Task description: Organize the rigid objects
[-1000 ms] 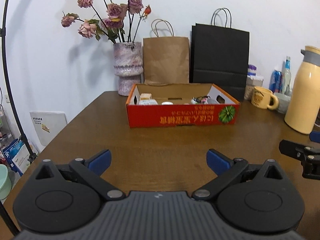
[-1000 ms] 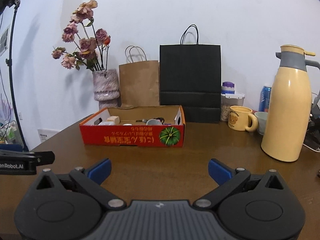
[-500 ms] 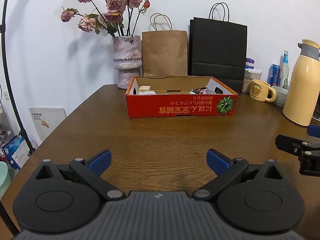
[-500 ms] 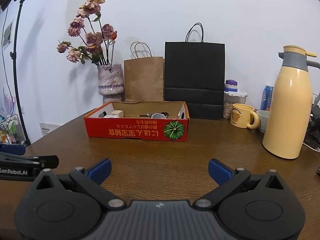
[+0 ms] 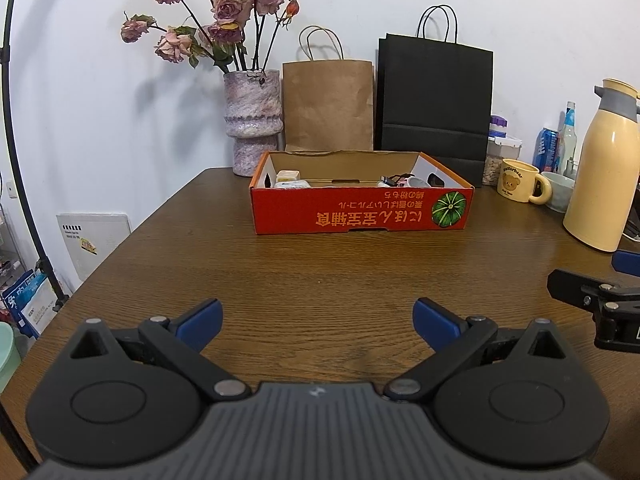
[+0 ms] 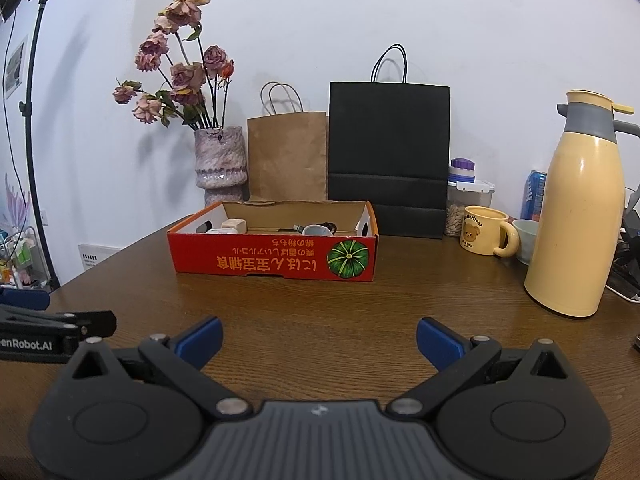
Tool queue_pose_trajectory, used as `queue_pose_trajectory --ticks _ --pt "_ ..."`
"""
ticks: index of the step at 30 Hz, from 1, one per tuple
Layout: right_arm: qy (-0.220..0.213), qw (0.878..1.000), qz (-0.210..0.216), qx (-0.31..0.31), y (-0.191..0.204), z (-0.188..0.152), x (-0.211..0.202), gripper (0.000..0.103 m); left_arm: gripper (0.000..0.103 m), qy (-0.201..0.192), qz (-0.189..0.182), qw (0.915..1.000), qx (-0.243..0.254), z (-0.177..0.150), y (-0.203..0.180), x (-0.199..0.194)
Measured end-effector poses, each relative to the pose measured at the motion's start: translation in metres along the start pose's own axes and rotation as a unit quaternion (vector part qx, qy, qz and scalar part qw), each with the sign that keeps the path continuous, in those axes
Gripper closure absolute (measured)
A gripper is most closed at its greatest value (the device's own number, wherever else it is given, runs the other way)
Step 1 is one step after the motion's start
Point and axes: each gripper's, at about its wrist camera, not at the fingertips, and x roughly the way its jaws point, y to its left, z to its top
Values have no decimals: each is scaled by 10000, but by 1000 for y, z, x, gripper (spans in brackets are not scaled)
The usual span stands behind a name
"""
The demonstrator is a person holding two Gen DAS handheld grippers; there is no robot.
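Box: red cardboard box holding small items, far side of the wooden table, well ahead of both claws.
Left gripper: spread wide, empty.
Right gripper: spread wide, empty.
Beside box: yellow thermos.

A vase of dried roses is set at the back of the wooden table, with a brown paper bag and a black paper bag beside it. Further right, a yellow mug and a cream thermos are seen
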Motion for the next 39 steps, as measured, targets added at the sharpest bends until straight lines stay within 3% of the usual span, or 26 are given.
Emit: queue_pose_trajectory --ticks 39 --pt "37 10000 1 -9 -1 -4 2 0 0 -79 -10 10000 23 -4 -1 -2"
